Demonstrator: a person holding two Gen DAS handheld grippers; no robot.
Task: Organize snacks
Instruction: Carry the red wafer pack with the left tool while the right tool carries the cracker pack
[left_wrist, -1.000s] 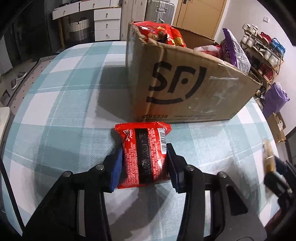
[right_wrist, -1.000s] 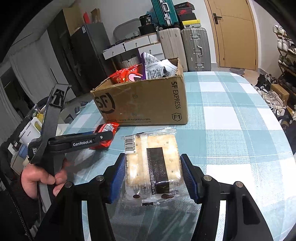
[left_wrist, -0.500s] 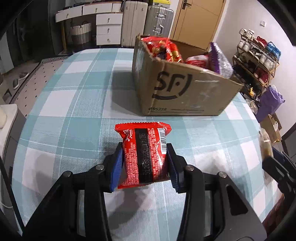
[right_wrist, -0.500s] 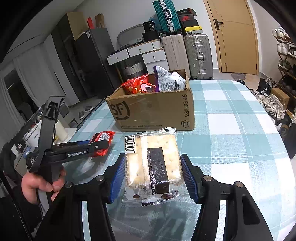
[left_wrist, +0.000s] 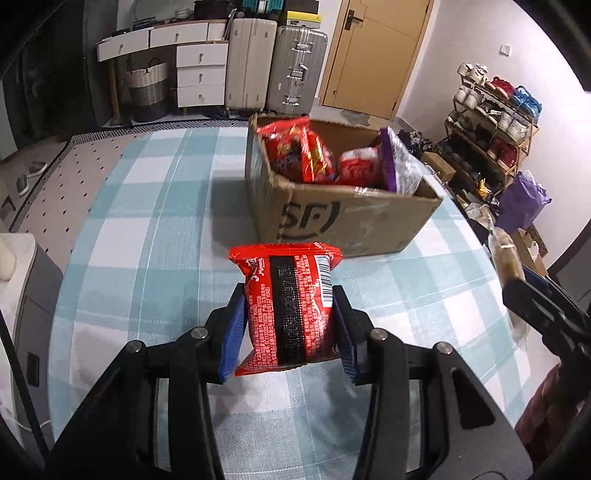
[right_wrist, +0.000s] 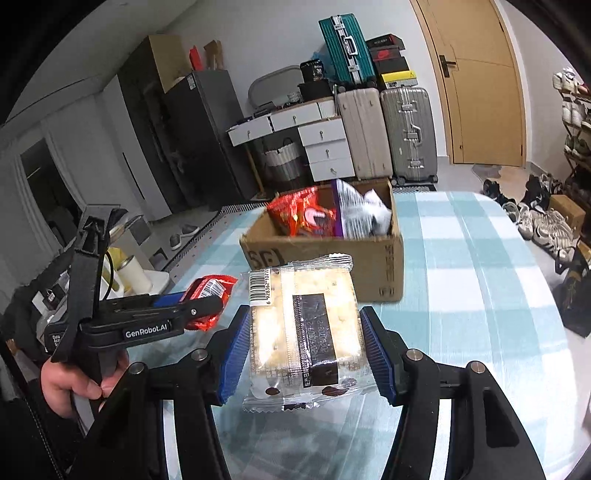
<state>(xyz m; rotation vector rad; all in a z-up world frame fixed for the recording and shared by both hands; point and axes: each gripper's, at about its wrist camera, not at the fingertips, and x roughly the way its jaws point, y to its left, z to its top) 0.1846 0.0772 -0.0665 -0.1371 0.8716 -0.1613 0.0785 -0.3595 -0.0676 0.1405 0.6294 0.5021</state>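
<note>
My left gripper (left_wrist: 290, 334) is shut on a red snack packet (left_wrist: 288, 306), held above the checked tablecloth (left_wrist: 147, 229). Ahead of it stands an open cardboard box (left_wrist: 343, 218) with red and purple snack bags inside. My right gripper (right_wrist: 304, 352) is shut on a clear cracker packet (right_wrist: 303, 332), also lifted off the table. In the right wrist view the box (right_wrist: 388, 258) lies just beyond the crackers, and the left gripper (right_wrist: 207, 306) with its red packet (right_wrist: 207, 295) hangs to the left, held by a hand (right_wrist: 70, 384).
Suitcases (left_wrist: 273, 85) and white drawers (left_wrist: 199, 74) stand behind the table, beside a wooden door (left_wrist: 373, 55). A shoe rack (left_wrist: 491, 122) is at the right. A grey bin (left_wrist: 29, 302) sits left of the table edge. The tablecloth (right_wrist: 480, 277) stretches right of the box.
Both grippers have risen with their packets. The box now shows from higher up, with its contents in plain view.
</note>
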